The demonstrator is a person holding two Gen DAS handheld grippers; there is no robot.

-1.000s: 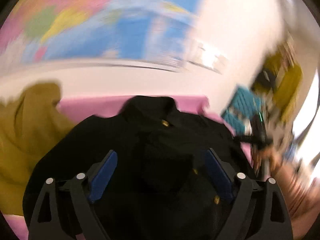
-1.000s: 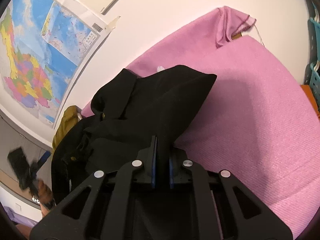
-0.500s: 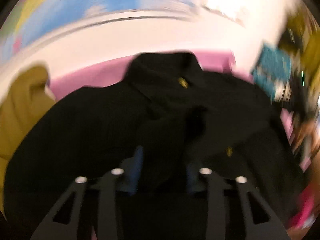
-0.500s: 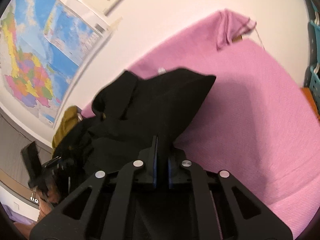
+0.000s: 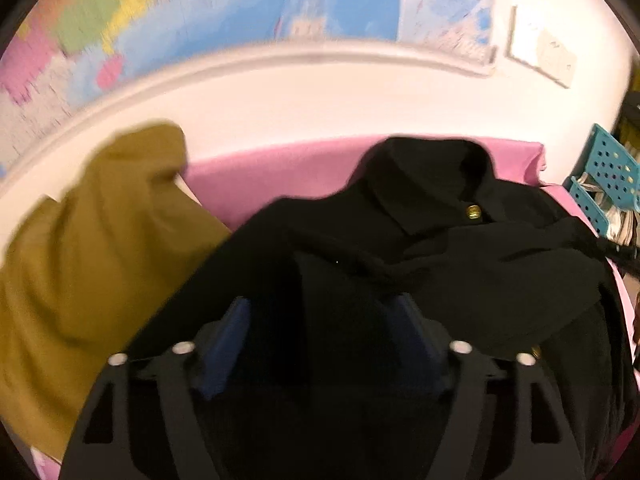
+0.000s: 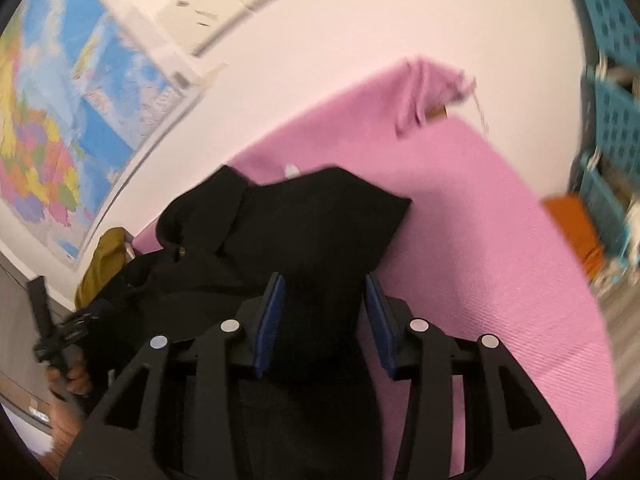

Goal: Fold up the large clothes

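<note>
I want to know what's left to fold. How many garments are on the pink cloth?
2: a black garment in the middle under both grippers, and an olive garment to its left by the wall. More may be hidden underneath.

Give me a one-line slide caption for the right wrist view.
Right gripper, jaws apart, over the black garment lying on the pink cloth, wall map behind.

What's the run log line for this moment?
left hand-held gripper: open | right hand-held gripper: open | black garment: on pink cover
</note>
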